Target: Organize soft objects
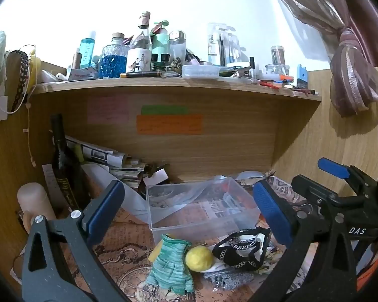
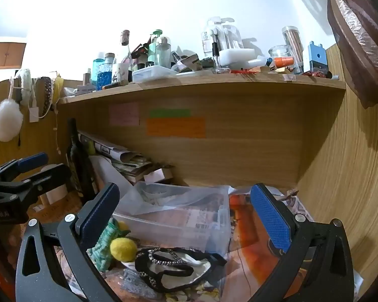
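Currently I hold the left hand-held gripper (image 1: 189, 201) and the right hand-held gripper (image 2: 186, 206) spread wide, gripping nothing; both hang above the worktop (image 1: 118, 256). The green glove (image 1: 171, 264), yellow ball (image 1: 199, 258) and black headband (image 2: 174, 269) lie touching, just before the clear box (image 1: 201, 209).

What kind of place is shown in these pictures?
Probably a home desk nook, perhaps in a bedroom: a wooden shelf crowded with toiletry bottles, coloured sticky notes on the back panel, and a tied-back mauve curtain.
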The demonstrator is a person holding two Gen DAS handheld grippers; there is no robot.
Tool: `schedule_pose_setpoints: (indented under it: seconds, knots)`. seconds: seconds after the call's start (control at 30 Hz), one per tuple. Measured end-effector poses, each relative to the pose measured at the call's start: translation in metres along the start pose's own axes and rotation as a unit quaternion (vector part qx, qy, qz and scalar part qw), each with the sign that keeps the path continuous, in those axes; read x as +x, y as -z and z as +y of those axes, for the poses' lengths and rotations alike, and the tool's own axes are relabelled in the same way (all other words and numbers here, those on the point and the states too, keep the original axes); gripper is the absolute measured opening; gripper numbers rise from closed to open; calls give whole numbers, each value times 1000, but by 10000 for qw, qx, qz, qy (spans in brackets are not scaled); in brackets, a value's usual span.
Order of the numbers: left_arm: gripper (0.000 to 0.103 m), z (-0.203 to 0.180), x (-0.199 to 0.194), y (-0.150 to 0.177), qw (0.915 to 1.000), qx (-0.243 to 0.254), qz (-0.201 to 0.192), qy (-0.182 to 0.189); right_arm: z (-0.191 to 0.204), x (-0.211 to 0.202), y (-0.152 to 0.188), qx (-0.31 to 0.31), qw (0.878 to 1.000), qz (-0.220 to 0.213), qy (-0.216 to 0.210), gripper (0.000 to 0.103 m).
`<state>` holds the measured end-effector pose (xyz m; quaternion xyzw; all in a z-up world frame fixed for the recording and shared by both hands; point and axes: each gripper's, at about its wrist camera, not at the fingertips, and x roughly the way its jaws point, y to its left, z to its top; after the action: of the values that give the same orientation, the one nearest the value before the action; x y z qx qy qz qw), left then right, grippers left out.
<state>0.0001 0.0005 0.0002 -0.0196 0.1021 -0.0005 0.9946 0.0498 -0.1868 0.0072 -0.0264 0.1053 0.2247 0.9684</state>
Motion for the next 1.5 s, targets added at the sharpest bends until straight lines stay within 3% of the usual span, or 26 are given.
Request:
schedule_pose_setpoints:
  seconds: [1.5]
  knots:
    - [103, -5, 0, 2, 10000, 54, -4, 52, 5, -11, -6, 43, 9998, -151, -82, 103]
